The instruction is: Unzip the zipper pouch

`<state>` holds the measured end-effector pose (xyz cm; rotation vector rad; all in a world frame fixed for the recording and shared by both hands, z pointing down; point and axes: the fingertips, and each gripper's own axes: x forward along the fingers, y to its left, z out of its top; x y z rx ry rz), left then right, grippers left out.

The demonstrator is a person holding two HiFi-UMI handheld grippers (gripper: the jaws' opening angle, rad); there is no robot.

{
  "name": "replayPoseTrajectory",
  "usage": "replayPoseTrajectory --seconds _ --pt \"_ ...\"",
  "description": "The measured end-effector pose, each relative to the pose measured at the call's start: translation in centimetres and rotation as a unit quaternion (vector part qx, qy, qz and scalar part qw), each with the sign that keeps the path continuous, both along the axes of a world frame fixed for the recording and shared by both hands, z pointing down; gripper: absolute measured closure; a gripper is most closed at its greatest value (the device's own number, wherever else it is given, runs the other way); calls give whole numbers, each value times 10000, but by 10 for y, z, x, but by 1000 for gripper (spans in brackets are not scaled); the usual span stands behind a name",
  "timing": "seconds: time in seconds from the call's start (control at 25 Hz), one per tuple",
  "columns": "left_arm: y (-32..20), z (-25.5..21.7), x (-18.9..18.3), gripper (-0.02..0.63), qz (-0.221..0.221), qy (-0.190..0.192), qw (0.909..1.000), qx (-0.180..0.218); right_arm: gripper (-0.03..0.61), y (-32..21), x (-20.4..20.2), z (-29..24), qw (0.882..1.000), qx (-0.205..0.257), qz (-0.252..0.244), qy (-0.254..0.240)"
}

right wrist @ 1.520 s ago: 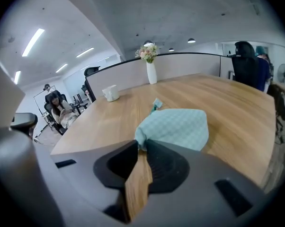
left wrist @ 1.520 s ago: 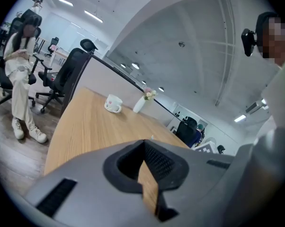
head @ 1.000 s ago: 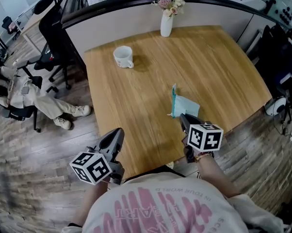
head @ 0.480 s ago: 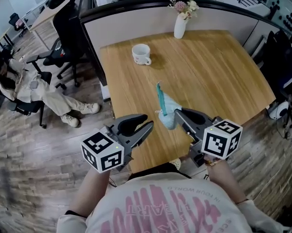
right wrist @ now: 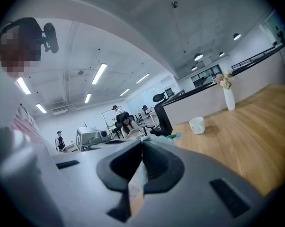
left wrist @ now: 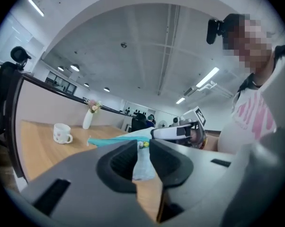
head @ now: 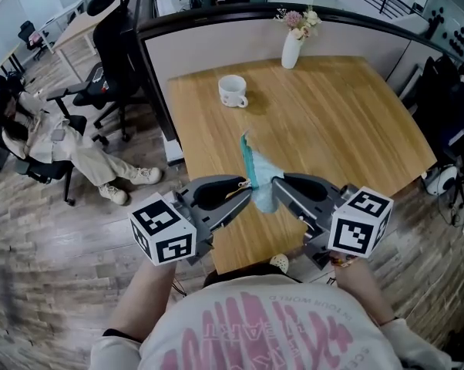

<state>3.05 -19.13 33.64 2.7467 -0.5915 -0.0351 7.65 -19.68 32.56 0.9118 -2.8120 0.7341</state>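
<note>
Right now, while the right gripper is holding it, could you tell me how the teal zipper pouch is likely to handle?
The zipper pouch is probably floppy: it sags in folds from the right gripper, which is shut on one edge. It seems light, since that small pinch carries it. Expect it to sway if tugged.

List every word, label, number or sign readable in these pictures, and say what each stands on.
No text can be read for certain.
T-shirt: pink lettering, upside down and blurred, not legible.
Marker cubes: black-and-white square patterns only, no words.
Mug: too small to show any print.
Zipper pouch: no print visible.
</note>
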Motion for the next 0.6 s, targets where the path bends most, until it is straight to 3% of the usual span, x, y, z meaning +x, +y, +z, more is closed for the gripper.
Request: replayPoseTrajectory --seconds 0.08,0.28,0.6 --pt "2 -4 -2 597 38 144 9999 -20 575 1 0 -3 10000 8 -64 -33" --pt "2 -4 -2 606 171 190 9996 -71 575 3 1 -9 9996 -7 -279 -107" --pt "0 -4 -9 607 286 217 9993 -138 575 16 -3 -8 9936 235 -1104 19"
